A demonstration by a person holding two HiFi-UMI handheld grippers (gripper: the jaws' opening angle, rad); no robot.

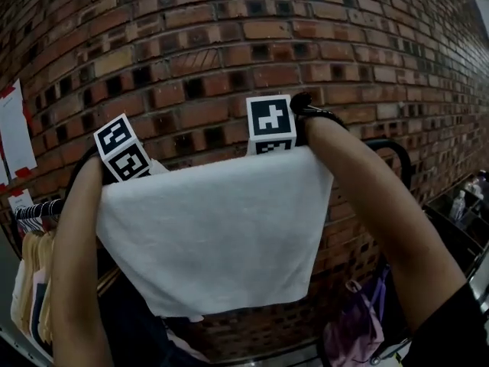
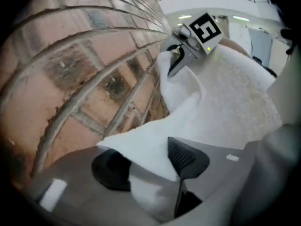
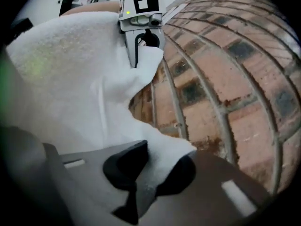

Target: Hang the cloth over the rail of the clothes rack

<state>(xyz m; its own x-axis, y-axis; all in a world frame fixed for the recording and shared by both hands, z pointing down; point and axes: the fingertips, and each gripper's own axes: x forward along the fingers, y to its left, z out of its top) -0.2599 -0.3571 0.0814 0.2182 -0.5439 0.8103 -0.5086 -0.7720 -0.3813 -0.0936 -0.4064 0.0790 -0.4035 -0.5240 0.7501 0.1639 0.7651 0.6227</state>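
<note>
The white cloth [image 1: 214, 235] hangs spread out in front of the brick wall, its top edge level with both grippers. The rack's dark rail [image 1: 38, 209] shows at the left and curves down at the right [image 1: 397, 155]; the stretch under the cloth is hidden. My left gripper [image 2: 148, 166] holds its jaws apart at the cloth's upper left corner, which lies loosely between the pads [image 2: 186, 157]. My right gripper [image 3: 150, 166] is shut on the upper right corner of the cloth [image 3: 70, 79]. In the head view both marker cubes [image 1: 122, 153] [image 1: 271, 125] stand just above the cloth's top edge.
The brick wall [image 1: 229, 44] stands close behind the rack. Light clothes on hangers [image 1: 30, 281] fill the rail's left end. A purple bag [image 1: 359, 327] hangs low on the right, beside a cart with bottles [image 1: 466, 205]. White sheets of paper [image 1: 15, 128] are taped to the wall.
</note>
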